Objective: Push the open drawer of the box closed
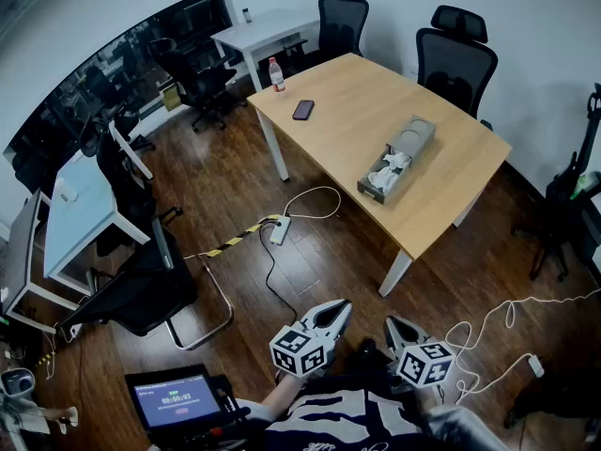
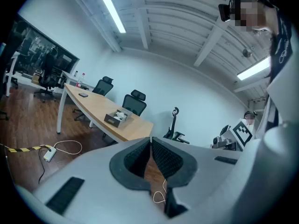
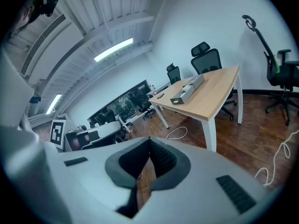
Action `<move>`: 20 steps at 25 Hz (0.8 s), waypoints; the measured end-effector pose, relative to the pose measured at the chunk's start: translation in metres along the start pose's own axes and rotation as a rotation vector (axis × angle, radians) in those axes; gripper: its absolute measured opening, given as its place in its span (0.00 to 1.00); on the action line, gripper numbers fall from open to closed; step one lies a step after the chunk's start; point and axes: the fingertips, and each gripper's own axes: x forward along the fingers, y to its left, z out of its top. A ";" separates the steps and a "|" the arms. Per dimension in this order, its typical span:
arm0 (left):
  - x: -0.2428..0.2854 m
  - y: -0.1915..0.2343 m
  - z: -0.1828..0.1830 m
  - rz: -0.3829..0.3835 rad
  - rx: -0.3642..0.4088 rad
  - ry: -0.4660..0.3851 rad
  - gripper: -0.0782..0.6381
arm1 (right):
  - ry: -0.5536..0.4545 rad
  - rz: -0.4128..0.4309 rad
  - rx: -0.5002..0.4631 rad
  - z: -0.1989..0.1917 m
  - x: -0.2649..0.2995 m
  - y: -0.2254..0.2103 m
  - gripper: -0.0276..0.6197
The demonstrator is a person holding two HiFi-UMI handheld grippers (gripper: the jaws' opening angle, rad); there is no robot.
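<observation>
The person is standing well apart from the wooden worktop point(image 1: 347, 101), holding both tools low and close to the body. The left tool point(image 1: 336, 312) is pointing toward the worktop with its jaws pressed together, the ribbed pads meeting at the tips and gripping nothing. The right tool point(image 1: 393, 327) is sitting just beside it, likewise closed and empty.

The box point(image 1: 414, 137) is lying on the worktop toward its right-hand end. Its drawer point(image 1: 383, 180) is standing pulled out toward the near edge, showing crumpled white material inside. A dark phone point(image 1: 302, 110) and a bottle point(image 1: 277, 74) are resting at the worktop's far left end, well apart from the box.

Two black office chairs point(image 1: 454, 60) are standing behind the worktop. On the wooden floor point(image 1: 329, 252), a white power strip point(image 1: 281, 230) with its cable is lying near the worktop's leg, just beside a yellow-and-black striped strip point(image 1: 233, 241).
</observation>
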 end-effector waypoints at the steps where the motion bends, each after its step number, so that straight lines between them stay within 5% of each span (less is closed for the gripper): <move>1: 0.010 0.005 0.004 0.004 -0.004 -0.003 0.11 | -0.002 0.000 -0.003 0.009 0.006 -0.008 0.04; 9: 0.083 0.030 0.039 0.023 -0.008 -0.004 0.11 | 0.000 0.024 -0.022 0.076 0.047 -0.058 0.04; 20: 0.132 0.047 0.050 0.063 0.002 0.020 0.11 | 0.022 0.075 -0.002 0.108 0.082 -0.097 0.04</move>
